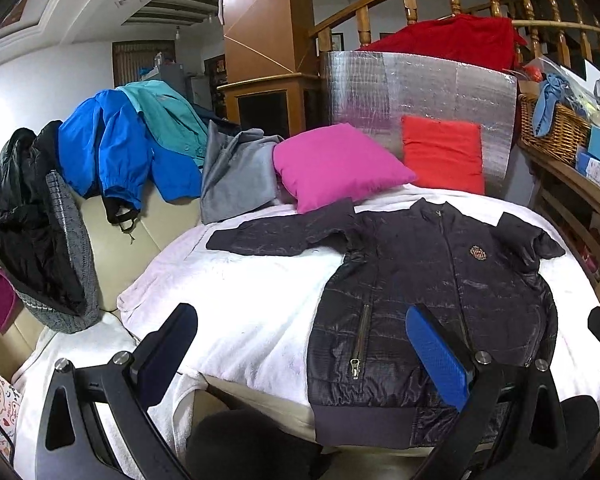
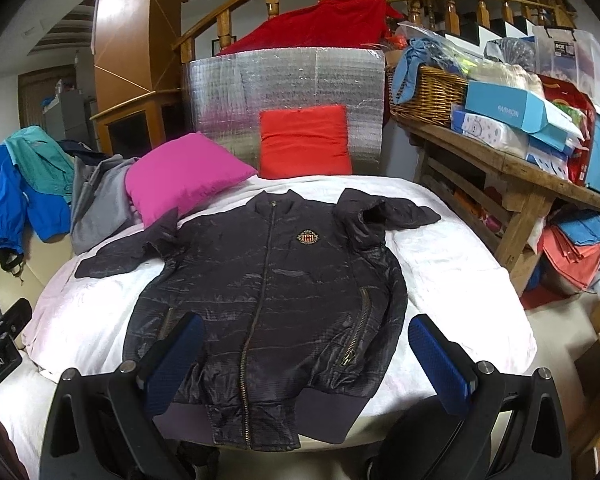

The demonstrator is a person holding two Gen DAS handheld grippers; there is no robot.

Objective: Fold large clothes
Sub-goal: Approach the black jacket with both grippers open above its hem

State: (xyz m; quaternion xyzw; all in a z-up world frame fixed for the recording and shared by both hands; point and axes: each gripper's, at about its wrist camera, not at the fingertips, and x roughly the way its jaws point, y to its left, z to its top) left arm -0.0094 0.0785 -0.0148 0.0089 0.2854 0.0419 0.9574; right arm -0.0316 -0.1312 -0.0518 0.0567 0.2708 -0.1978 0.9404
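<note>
Nearest the cameras, both tools are hovering over the near edge of the bed with nothing between their pads: the left tool (image 1: 304,356) is standing with its jaws spread wide, one pad over the white blanket (image 1: 236,292) and the other over the garment's hem side, and the right tool (image 2: 306,362) is likewise spread, straddling the lower front of the dark padded jacket (image 2: 268,292). The jacket is lying face up and zipped, collar at 12 o'clock, hem at 6 o'clock and hanging slightly over the mattress edge. Its sleeve toward 10 o'clock (image 2: 128,256) is lying stretched out, while the sleeve toward 1 o'clock (image 2: 384,216) is sitting bunched and folded on itself. Risks, as judged: the shiny shell is looking slippery, so a shallow pinch may be slipping off or catching one layer only; the bunched sleeve may be producing a lopsided fold unless flattened; a pull toward 6 o'clock may be dragging the overhanging hem and the loose blanket off the bed. Farther back, the pink cushion (image 2: 184,176) is sitting just beside the 10 o'clock shoulder, and the red cushion (image 2: 304,140) is crowding the space beyond the collar.
</note>
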